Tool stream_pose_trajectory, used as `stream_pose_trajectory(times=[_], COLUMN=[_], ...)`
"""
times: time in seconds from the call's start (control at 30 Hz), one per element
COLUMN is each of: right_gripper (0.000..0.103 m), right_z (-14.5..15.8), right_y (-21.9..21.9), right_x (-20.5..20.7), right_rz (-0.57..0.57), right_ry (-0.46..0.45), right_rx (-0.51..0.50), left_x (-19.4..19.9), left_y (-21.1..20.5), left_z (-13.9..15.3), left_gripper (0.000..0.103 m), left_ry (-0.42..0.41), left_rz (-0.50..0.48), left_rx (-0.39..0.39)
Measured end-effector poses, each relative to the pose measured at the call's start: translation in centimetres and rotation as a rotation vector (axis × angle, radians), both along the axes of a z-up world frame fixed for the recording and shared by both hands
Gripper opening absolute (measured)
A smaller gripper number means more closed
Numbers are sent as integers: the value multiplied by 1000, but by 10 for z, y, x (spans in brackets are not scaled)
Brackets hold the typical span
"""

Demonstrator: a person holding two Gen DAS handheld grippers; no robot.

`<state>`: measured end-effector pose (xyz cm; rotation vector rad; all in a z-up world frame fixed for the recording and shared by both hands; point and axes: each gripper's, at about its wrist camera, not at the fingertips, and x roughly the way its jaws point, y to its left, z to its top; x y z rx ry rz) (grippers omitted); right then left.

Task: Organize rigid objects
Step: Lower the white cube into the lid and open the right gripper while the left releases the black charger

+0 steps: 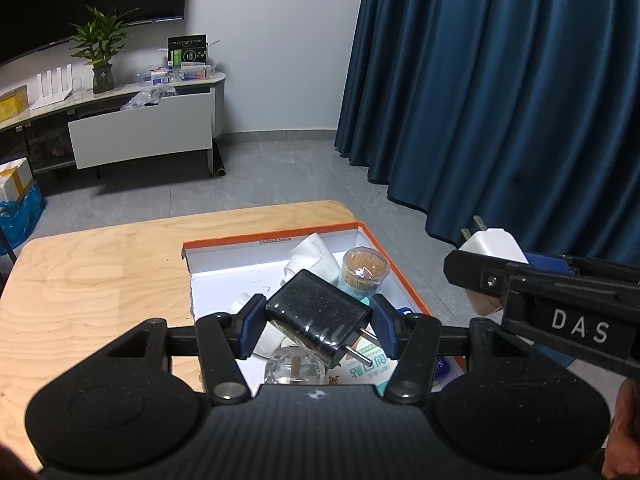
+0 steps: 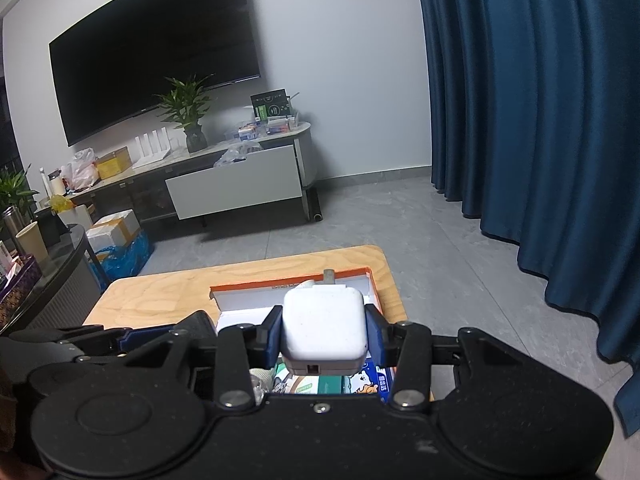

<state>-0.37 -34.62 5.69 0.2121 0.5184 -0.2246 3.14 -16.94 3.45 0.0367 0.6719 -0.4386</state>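
"DAS" reads on the right tongs [image 1: 496, 276], clamped on a white charger [image 2: 325, 330], while the left tongs [image 1: 318, 330] grip a black charger [image 1: 318, 316] above the orange-rimmed box [image 1: 272, 238] on the worktop [image 1: 100, 280], hiding a toothpick jar [image 1: 364, 270] partly.

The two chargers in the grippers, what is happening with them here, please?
A person is sorting small items with two handheld grippers. The left gripper is shut on a black charger, and the right gripper is shut on a white charger. Both are held above the orange-rimmed box on the wooden table, where a toothpick jar and packets lie.
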Motion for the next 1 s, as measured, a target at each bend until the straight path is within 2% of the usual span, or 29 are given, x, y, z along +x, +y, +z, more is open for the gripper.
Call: stream_pose_trajectory(times=[0.33, 1.0], right_gripper=[51, 51], right_z=[-8, -16], right_y=[-4, -18], right_x=[16, 77], right_rz=[12, 62], right_ry=[21, 55], right_rx=[7, 27], left_x=[10, 42], left_y=[-2, -3], left_z=[-4, -12], left_gripper=[57, 57], left_ry=[13, 38], left_rz=[11, 36], left_rx=[3, 0])
